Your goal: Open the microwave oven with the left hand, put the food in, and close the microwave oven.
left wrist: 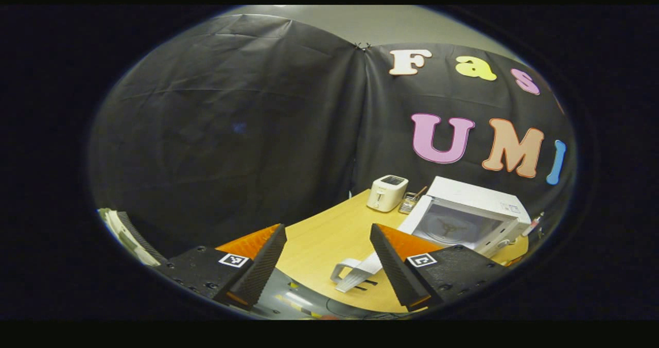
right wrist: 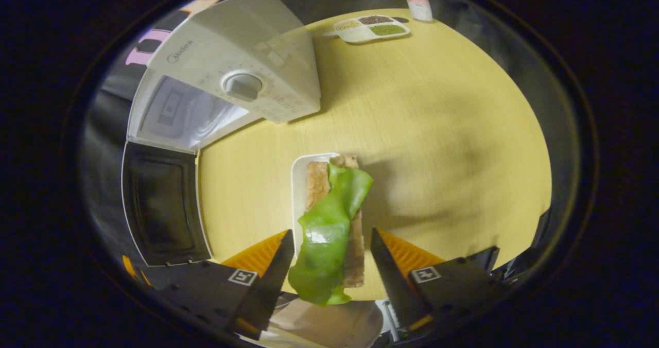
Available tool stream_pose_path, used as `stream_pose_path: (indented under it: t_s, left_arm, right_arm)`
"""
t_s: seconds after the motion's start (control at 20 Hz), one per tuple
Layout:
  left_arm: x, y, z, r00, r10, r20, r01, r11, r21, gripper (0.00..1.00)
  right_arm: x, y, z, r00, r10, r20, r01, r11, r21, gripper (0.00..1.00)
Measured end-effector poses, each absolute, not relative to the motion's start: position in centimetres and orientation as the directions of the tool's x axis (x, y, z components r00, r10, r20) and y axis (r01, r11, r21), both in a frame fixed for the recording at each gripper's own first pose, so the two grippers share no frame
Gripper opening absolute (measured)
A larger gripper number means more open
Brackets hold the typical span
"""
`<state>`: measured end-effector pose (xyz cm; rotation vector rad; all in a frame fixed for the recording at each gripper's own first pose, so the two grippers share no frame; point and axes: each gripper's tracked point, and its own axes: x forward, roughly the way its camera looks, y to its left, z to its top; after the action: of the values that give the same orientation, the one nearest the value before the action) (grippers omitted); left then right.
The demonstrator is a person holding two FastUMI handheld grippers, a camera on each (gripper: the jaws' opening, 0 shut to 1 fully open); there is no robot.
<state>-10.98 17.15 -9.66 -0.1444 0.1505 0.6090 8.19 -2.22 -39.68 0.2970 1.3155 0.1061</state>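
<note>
Right gripper [right wrist: 329, 265] (spread) over wooden table [right wrist: 437, 132], microwave [right wrist: 247, 65]

the left gripper [left wrist: 327, 258] is raised well above the table [left wrist: 329, 235] and held level, facing the far corner of the booth, with the microwave [left wrist: 466, 216] off to its right and well apart. its jaws stand wide, nothing between them and touching nothing.

the right gripper [right wrist: 332, 265] points steeply down at the table, the microwave up to its left. its jaws are spread wide, one finger on each side of the sandwich [right wrist: 334, 219] near its close end. gaps show on both sides, so neither finger presses on it.
</note>
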Motion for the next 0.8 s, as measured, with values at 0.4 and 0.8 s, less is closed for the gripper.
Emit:
stream_pose_path:
  t_s: [0.4, 0.8]
  left_arm:
    - [-10.5, 16.7, -9.3, 0.804, 0.567, -0.179, -0.586, 0.807, -0.076, 0.96]
    - [-9.3, 17.7, -8.9, 0.815, 0.553, -0.173, -0.568, 0.821, -0.052, 0.96]
  right_arm:
    - [7.9, -2.5, -39.1, 0.259, 0.237, -0.937, 0.111, 0.956, 0.272, 0.42]
    - [6.9, -0.9, -35.4, 0.318, 0.294, -0.901, 0.145, 0.924, 0.353, 0.42]
